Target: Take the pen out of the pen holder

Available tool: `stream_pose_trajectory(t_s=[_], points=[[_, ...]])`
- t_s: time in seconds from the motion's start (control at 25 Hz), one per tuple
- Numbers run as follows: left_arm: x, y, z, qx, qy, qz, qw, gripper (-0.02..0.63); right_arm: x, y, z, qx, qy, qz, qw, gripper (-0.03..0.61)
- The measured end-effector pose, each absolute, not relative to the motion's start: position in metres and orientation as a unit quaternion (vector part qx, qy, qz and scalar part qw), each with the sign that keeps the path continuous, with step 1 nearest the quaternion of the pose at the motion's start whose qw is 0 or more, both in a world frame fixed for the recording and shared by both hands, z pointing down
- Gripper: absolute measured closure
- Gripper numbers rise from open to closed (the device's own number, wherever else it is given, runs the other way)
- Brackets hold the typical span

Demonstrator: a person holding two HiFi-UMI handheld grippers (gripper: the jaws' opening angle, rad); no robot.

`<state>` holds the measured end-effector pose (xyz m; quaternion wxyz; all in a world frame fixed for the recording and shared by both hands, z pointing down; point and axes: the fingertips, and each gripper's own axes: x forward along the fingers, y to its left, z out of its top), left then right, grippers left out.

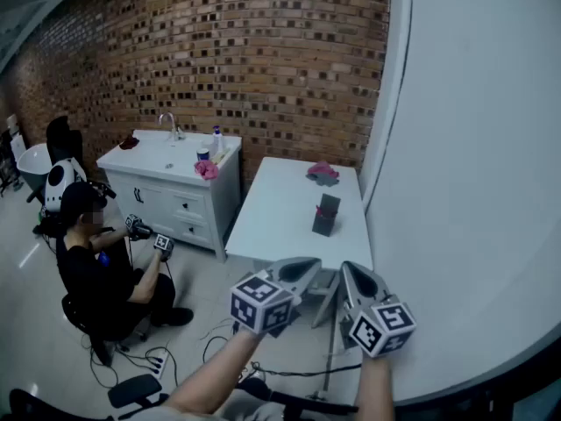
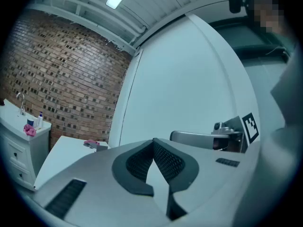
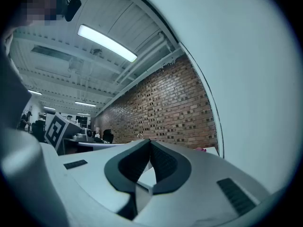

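The dark pen holder (image 1: 326,215) stands upright on the white table (image 1: 280,213), near its right side. It is too small for me to make out a pen in it. My left gripper (image 1: 308,265) and right gripper (image 1: 349,269) hover side by side short of the table's near edge, well back from the holder. Both point level toward it. The left gripper (image 2: 153,141) has its jaws shut with nothing between them, and so does the right gripper (image 3: 150,141). The right gripper's body and marker cube (image 2: 250,126) show at the right of the left gripper view.
A pink and grey object (image 1: 323,173) lies at the table's far end. A white sink cabinet (image 1: 171,182) stands left of the table against the brick wall. A seated person (image 1: 96,266) holds other grippers at the left. Cables and a power strip (image 1: 158,360) lie on the floor. A curved white wall (image 1: 473,165) fills the right.
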<state>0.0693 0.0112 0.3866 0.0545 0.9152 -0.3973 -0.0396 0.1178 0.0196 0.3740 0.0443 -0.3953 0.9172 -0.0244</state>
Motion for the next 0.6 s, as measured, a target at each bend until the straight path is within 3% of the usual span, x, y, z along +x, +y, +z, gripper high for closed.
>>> stream_pose_trajectory(t_s=[0.6], points=[[0.057,-0.056,0.404,0.919,-0.385,-0.040,0.072,0.615,0.111,-0.038,0.386,-0.427,0.903,-0.042,0.029,0.592]])
